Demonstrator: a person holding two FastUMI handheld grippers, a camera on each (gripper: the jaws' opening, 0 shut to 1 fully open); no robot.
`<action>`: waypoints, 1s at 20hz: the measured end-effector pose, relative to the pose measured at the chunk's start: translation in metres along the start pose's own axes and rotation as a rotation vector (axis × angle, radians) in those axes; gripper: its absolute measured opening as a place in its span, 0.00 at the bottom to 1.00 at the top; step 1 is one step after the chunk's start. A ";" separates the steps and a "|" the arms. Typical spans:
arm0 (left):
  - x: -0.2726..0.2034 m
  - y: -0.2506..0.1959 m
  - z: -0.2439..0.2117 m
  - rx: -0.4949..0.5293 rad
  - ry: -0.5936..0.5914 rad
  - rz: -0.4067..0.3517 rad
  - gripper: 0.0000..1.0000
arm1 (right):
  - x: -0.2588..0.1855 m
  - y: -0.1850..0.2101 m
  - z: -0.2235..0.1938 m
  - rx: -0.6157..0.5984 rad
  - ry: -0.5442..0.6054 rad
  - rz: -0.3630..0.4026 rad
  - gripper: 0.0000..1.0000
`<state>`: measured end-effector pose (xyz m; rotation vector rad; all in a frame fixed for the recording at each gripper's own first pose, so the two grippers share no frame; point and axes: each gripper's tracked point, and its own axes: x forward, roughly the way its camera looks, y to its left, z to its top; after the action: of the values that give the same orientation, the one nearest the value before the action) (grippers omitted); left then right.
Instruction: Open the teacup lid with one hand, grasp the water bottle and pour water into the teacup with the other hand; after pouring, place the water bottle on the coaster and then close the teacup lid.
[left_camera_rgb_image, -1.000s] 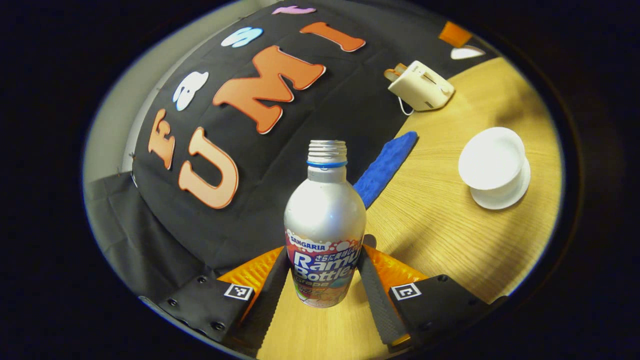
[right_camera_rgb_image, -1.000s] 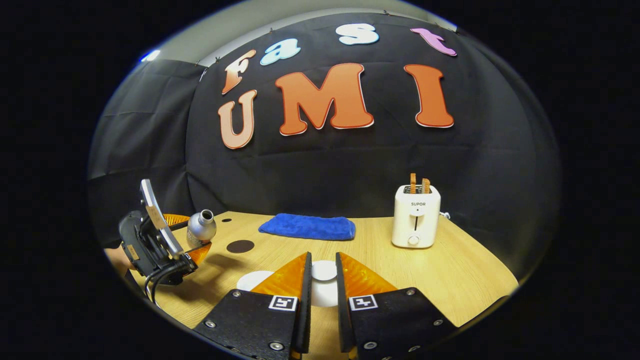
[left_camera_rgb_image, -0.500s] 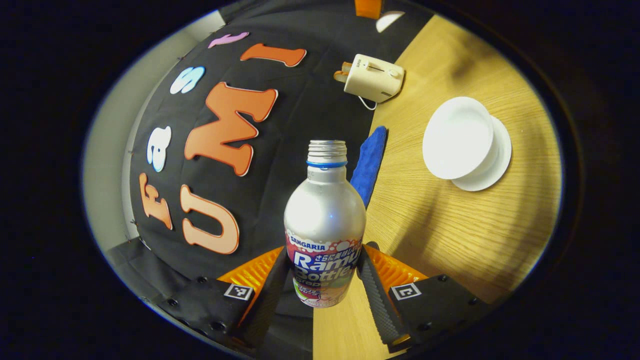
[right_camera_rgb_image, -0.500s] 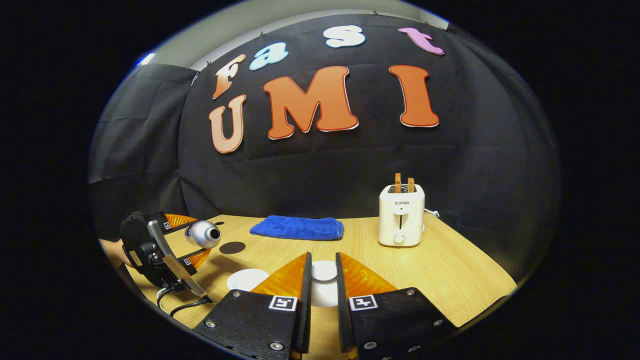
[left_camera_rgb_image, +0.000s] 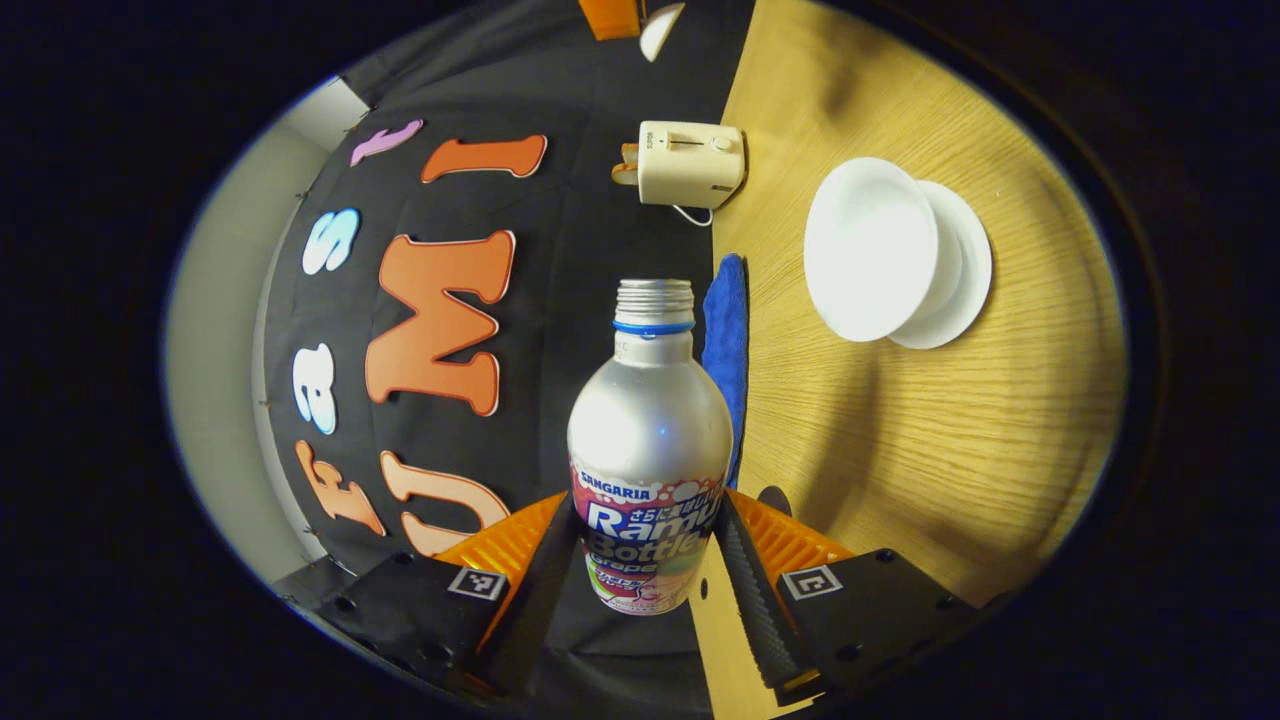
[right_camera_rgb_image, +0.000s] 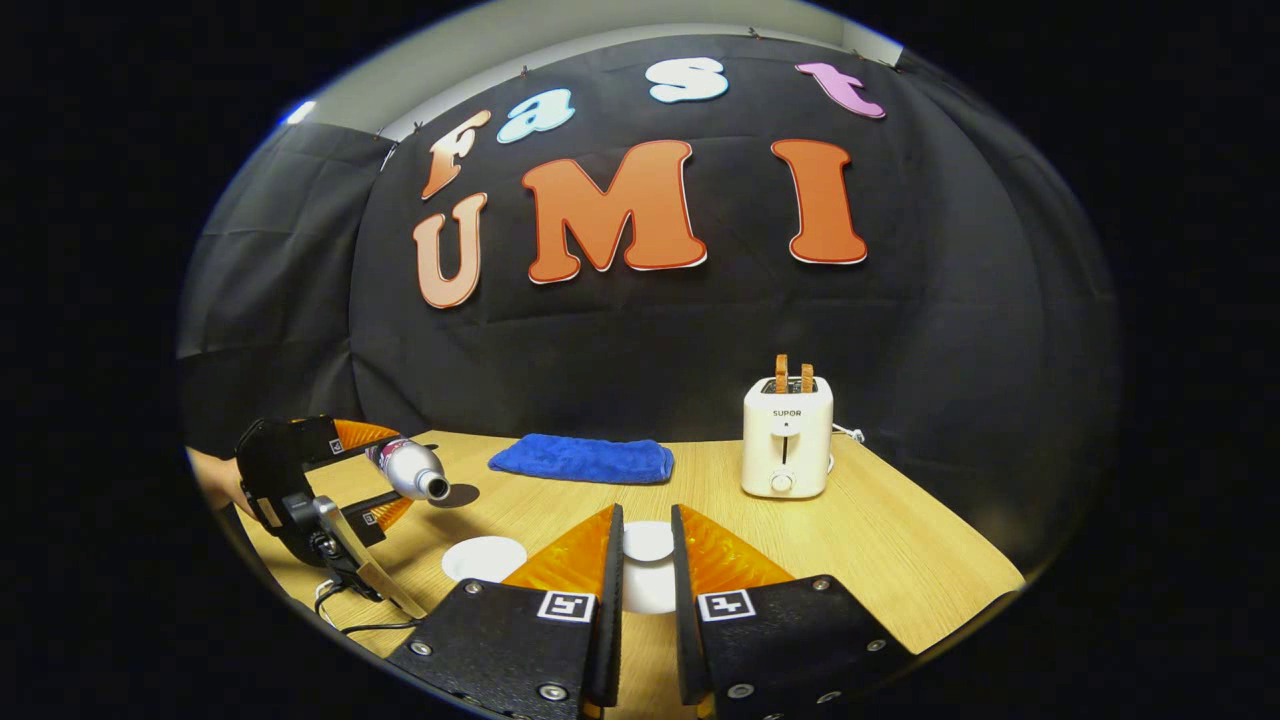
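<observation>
My left gripper (left_camera_rgb_image: 650, 505) is shut on a silver, uncapped water bottle (left_camera_rgb_image: 650, 440). In the right gripper view that gripper (right_camera_rgb_image: 385, 482) holds the bottle (right_camera_rgb_image: 408, 468) tipped about level, its mouth pointing at the open white teacup (right_camera_rgb_image: 484, 558) and up and left of it. The teacup (left_camera_rgb_image: 868, 250) stands on its saucer (left_camera_rgb_image: 968, 262) on the wooden table. My right gripper (right_camera_rgb_image: 646, 522) is shut on the knob of the white teacup lid (right_camera_rgb_image: 648, 588), held off the cup to its right. A dark round coaster (right_camera_rgb_image: 462, 495) lies just behind the bottle's mouth.
A blue folded cloth (right_camera_rgb_image: 582, 460) lies at the back of the table (right_camera_rgb_image: 900, 560) by the black wall. A white toaster (right_camera_rgb_image: 786, 440) with two slices in it stands at the back right. A person's hand (right_camera_rgb_image: 212, 482) holds the left gripper at the table's left edge.
The left gripper has rolled the bottle from steeply tilted to about level and brought its mouth closer to the teacup. The right gripper keeps the lid in place.
</observation>
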<state>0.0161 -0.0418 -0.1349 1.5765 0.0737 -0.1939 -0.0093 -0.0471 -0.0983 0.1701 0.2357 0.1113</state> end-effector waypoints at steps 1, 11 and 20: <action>-0.001 0.002 0.000 0.022 -0.010 0.005 0.84 | -0.001 0.001 0.000 0.000 -0.001 0.002 0.23; -0.005 0.003 0.006 0.220 -0.077 0.061 0.84 | -0.004 0.000 0.001 -0.009 -0.006 -0.005 0.23; -0.003 0.010 0.008 0.313 -0.095 0.083 0.84 | -0.005 0.002 0.001 -0.010 -0.002 -0.006 0.23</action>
<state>0.0144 -0.0495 -0.1242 1.8758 -0.1005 -0.2226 -0.0142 -0.0460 -0.0961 0.1598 0.2333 0.1063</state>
